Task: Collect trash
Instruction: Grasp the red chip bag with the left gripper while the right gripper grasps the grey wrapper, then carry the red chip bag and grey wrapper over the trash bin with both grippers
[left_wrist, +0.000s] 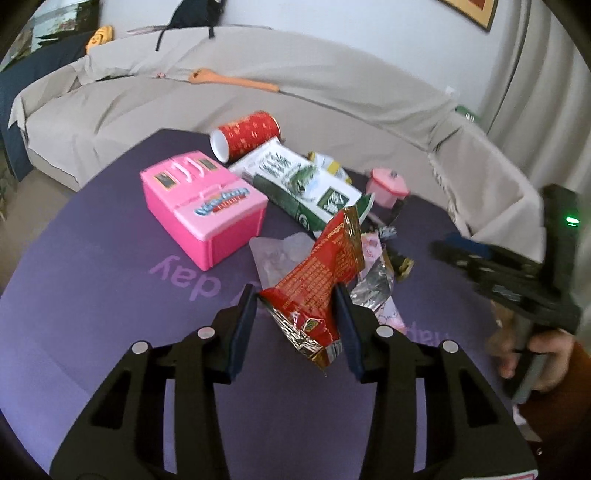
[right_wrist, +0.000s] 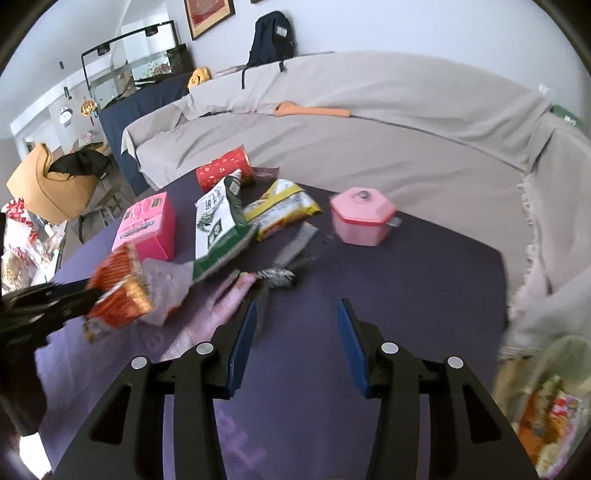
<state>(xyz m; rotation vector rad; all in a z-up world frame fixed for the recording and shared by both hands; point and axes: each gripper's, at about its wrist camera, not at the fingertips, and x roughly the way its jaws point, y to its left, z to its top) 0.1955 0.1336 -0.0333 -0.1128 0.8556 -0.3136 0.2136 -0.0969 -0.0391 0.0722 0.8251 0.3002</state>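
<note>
Room: living room, a purple mat (left_wrist: 92, 295) on a low table, a sofa under a beige cover (left_wrist: 147, 103) curving behind it.
Trash pile: red snack wrapper (left_wrist: 325, 273), a green-and-white bag (left_wrist: 306, 188), a yellow packet (right_wrist: 280, 208), silver foil (left_wrist: 373, 288) and a red can (left_wrist: 247, 134) lying on its side.
Not trash, I'd guess: pink toy box (left_wrist: 203, 206) and a little pink pot (right_wrist: 360, 219).
Left gripper (left_wrist: 295, 299): partly closed, both pads against the red snack wrapper, which looks lifted off the mat.
Right gripper (right_wrist: 295, 317): jaws partly apart, nothing between them, hovering over bare mat.
Doing it well: keep the pinch firm, since the foil is slippery and the wrapper's tail dangles. Lift clear before swinging so it doesn't drag the clear plastic (left_wrist: 280, 254) beside it.
Drop spot: probably the bag of wrappers (right_wrist: 550, 406) at the right edge of the right view.
Room to move: open mat near both grippers. Clutter sits toward the sofa, and the toy box is close on the left.
</note>
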